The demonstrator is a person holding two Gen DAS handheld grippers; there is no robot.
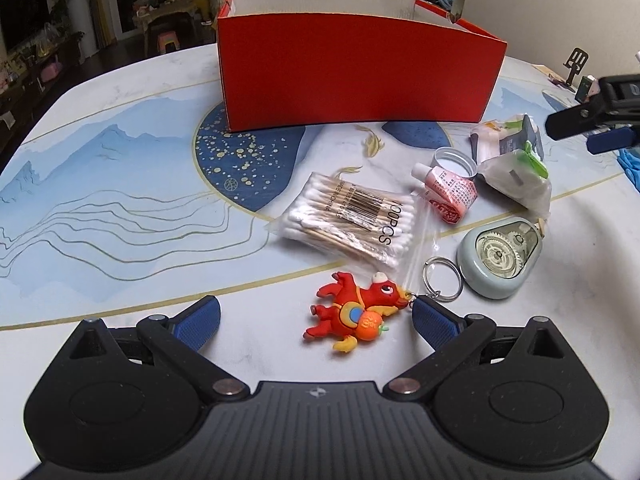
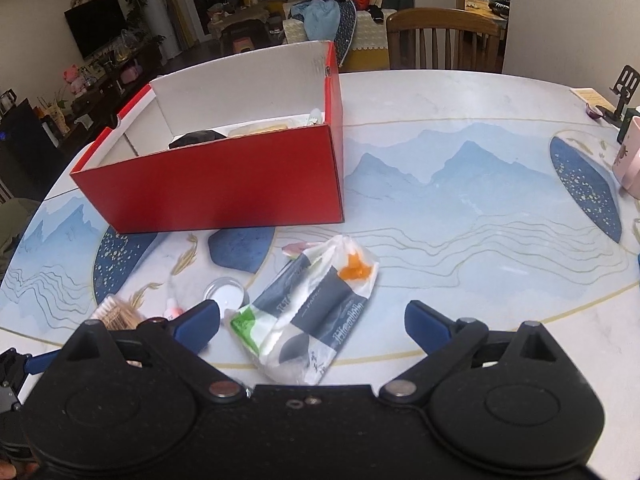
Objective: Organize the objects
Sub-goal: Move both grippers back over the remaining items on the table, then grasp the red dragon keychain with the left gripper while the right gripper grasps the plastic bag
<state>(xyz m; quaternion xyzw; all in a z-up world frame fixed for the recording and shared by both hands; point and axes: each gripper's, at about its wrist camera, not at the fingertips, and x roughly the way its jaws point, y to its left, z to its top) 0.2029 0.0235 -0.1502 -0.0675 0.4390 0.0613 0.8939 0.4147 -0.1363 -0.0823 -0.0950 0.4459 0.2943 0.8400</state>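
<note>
A red box [image 1: 356, 76] with white inside stands at the back of the table; it also shows in the right wrist view [image 2: 224, 184] with items inside. My left gripper [image 1: 316, 318] is open, with a red horse keychain [image 1: 354, 312] lying between its fingers and its key ring [image 1: 442, 278] by the right finger. A pack of cotton swabs [image 1: 348, 220], a small pink tube [image 1: 450, 192], a pale blue gear case [image 1: 500, 256] and a tissue pack [image 1: 516, 176] lie beyond. My right gripper [image 2: 312, 320] is open around the tissue pack [image 2: 308, 316].
A round metal lid [image 1: 456, 162] lies by the tube, also in the right wrist view [image 2: 225, 294]. A pink mug [image 2: 630, 160] and a phone stand [image 2: 624, 88] stand at the far right. A wooden chair [image 2: 444, 38] is behind the table.
</note>
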